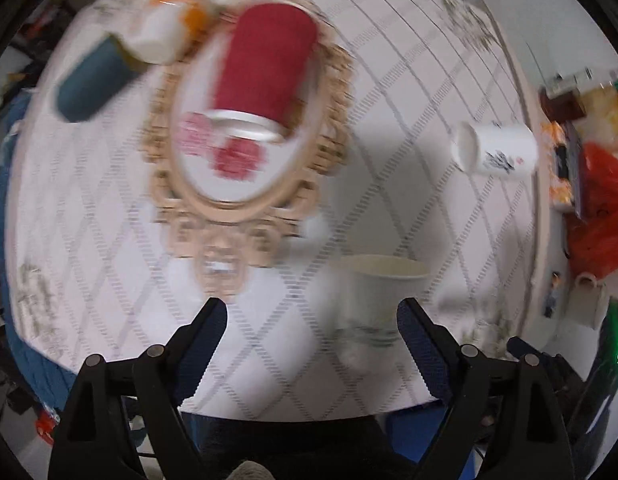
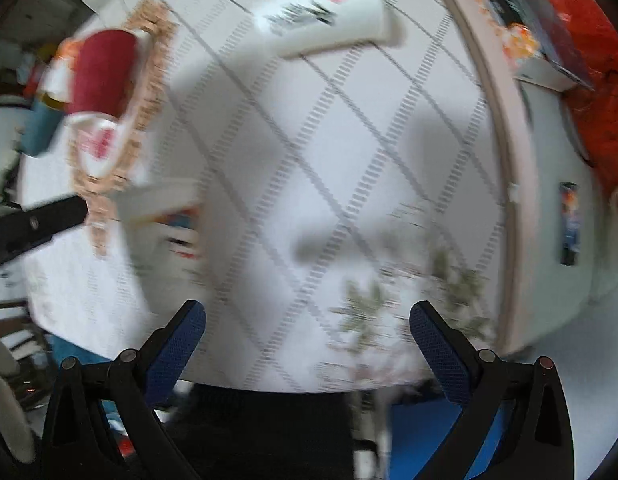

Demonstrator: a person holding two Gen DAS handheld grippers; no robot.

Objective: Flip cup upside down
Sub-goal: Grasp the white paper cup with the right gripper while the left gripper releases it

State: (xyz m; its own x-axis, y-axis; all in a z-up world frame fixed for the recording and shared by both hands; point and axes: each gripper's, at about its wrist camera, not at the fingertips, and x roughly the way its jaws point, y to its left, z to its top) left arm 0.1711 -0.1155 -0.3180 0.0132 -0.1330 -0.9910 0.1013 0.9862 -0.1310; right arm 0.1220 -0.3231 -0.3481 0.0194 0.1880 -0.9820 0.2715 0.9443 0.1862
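Between the wide-open left gripper point(image 1: 312, 312) fingers, a blurred upright cup point(image 1: 383, 296); right gripper point(image 2: 307, 316) likewise agape.

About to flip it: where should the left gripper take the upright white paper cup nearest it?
Probably across the mid sidewall of the white paper cup, from the near side. It stands mouth-up just ahead of the open left gripper, toward its right finger; the taper suggests gripping below the rim.

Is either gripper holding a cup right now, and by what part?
Nothing is held. The left gripper and right gripper are both open; the nearest paper cup stands upright, ungripped, just beyond the left fingers.
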